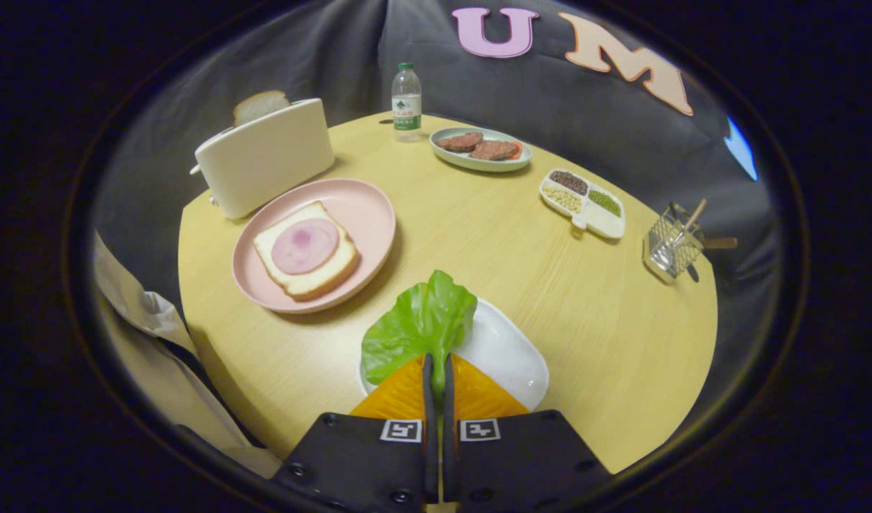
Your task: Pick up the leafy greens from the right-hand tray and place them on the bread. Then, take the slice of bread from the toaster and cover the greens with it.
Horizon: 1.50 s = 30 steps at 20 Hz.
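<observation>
My gripper is shut on the stem end of a green leafy lettuce leaf, which stands up from between the orange fingers over a white tray. Beyond and to the left, a pink plate holds a slice of bread topped with a round pink ham slice. Behind the plate stands a cream toaster with a second slice of bread sticking out of its slot.
On the round wooden table stand a water bottle, a green dish with meat patties, a divided white tray of grains and a wire basket with utensils. A person's beige sleeve is at the left.
</observation>
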{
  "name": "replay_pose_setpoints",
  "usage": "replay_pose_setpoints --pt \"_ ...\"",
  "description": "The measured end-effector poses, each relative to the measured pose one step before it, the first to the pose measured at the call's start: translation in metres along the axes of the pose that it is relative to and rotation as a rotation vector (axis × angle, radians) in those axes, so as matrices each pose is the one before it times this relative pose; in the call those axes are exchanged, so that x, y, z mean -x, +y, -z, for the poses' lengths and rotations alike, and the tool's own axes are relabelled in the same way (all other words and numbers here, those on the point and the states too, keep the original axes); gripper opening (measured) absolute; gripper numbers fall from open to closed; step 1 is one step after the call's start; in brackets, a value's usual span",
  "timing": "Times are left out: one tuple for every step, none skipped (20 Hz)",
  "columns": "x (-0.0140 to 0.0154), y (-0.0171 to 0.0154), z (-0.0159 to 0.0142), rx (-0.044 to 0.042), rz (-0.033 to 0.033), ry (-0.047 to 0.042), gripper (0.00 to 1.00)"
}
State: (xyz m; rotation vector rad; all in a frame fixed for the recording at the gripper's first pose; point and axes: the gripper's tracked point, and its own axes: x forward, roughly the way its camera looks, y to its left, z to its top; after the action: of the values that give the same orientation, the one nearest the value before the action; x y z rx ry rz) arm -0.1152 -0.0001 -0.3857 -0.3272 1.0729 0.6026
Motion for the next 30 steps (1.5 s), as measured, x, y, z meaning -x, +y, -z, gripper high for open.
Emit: replay_pose_setpoints --pt "0.00392 0.00172 -0.00481 0.00926 0.0072 -0.00862 0.06" --pt "0.00358 0.00211 -0.00729 0.00804 0.00436 -0.01281 0.06" --pt "0.00261 0.00355 -0.00594 0.00492 0.00095 -0.00767 0.06" --pt "0.00256 0.00337 -0.00558 0.00207 -0.00107 -0.0031 0.06" --pt "0.00184 0.0017 -0.0055 0.00547 0.00637 -0.00428 0.06" --pt "0.0015 0.00212 -0.00668 0.00973 0.00658 -0.00796 0.06" --pt "0.00187 0.00424 -0.00649 0.00525 -0.002 -0.00607 0.06" --pt "0.00086 0.00479 -0.00659 0.00023 -0.00388 -0.00515 0.06" --pt "-0.00006 0.00514 -0.00678 -0.00008 -0.00534 -0.00715 0.06" --pt "-0.00017 0.00576 -0.00677 0.00181 -0.00754 -0.00482 0.05" --pt "-0.00059 0.0052 -0.00686 0.00531 -0.00633 -0.00544 0.05" --pt "-0.00187 0.0056 -0.00728 0.00607 -0.00645 -0.00307 0.05" --pt "-0.00151 0.00651 -0.00621 0.00394 -0.00995 -0.00361 0.06" --pt "-0.00209 0.00737 -0.00703 0.00191 -0.01063 -0.00447 0.06" --pt "-0.0033 0.00784 -0.00619 0.00135 -0.01274 -0.00389 0.06" --pt "-0.00262 0.00706 -0.00667 0.00201 -0.01267 -0.00375 0.05" --pt "-0.00419 0.00763 -0.00631 0.00287 -0.01289 -0.00229 0.06" --pt "-0.00374 0.00743 -0.00617 0.00331 -0.01348 -0.00214 0.05" --pt "-0.00446 0.00789 -0.00555 0.00387 -0.01339 -0.00263 0.05" --pt "-0.00413 0.00811 -0.00638 0.00391 -0.01253 -0.00241 0.05" --pt "-0.00626 0.00764 -0.00406 0.00288 -0.01276 -0.00026 0.05" --pt "-0.00402 0.00741 -0.00432 0.00115 -0.01376 0.00023 0.05" --pt "-0.00487 0.0088 -0.00251 0.00114 -0.01706 0.00204 0.05" --pt "-0.00573 0.00909 -0.00318 0.00461 -0.01544 0.00222 0.05" --pt "-0.00562 0.00861 -0.00186 0.00605 -0.01262 0.00514 0.06" --pt "-0.00451 0.00681 -0.00175 0.00451 -0.01237 0.00294 0.06" --pt "-0.00479 0.00812 -0.00134 0.00039 -0.01505 -0.00002 0.06" --pt "-0.00409 0.00767 -0.00194 -0.00502 -0.01845 0.00271 0.06" --pt "-0.00504 0.00749 -0.00114 -0.00908 -0.02106 0.00301 0.06" --pt "-0.00415 0.00555 -0.00112 -0.00986 -0.01433 0.00182 0.06"
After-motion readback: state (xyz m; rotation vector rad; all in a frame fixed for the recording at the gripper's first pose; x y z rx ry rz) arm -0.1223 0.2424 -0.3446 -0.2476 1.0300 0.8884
